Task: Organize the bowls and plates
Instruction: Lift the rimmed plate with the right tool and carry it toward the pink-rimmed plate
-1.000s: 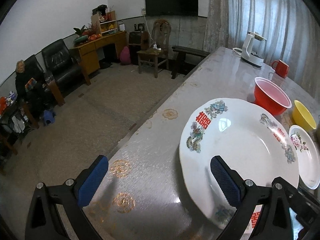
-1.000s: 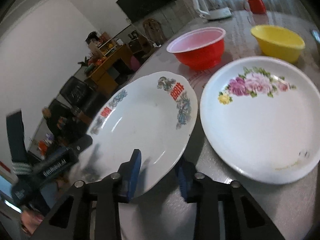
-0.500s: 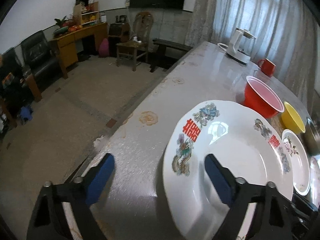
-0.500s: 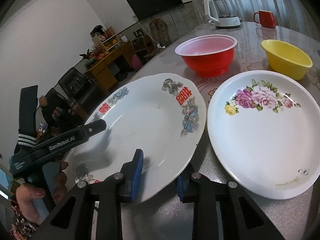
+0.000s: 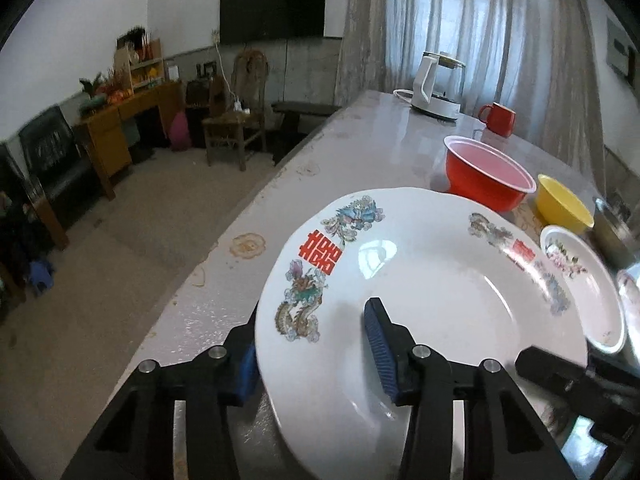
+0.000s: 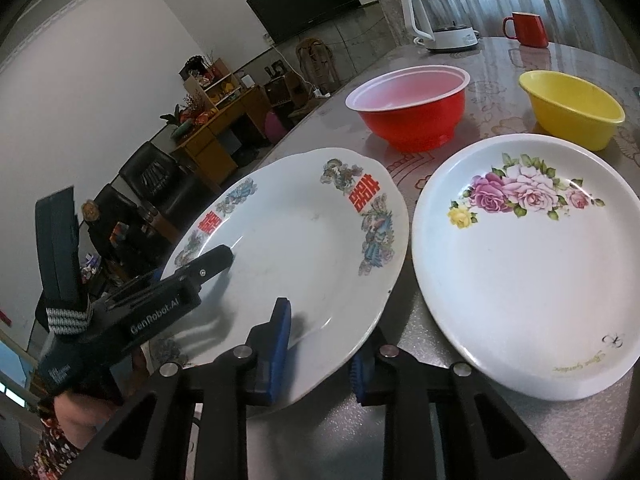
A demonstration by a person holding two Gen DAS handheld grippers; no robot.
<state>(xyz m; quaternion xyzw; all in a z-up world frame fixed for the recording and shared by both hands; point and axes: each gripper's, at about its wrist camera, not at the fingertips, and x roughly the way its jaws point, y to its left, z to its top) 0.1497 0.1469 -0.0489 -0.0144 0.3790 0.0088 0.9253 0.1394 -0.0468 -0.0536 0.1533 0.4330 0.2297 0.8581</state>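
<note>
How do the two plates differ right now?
Pattern: the dragon plate has red characters with dragon and phoenix motifs; the rose plate has pink roses.
Pose: the dragon plate is tilted, its near edge lifted; the rose plate lies flat on the table.
Handling: the right gripper clamps the dragon plate's rim and the left gripper, jaws just closing, straddles its other edge; the rose plate is untouched.
Both are white, shallow and empty.

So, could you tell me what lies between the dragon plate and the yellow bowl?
The red bowl and part of the flowered plate lie between the dragon plate and the yellow bowl, clearest in the right wrist view.
</note>
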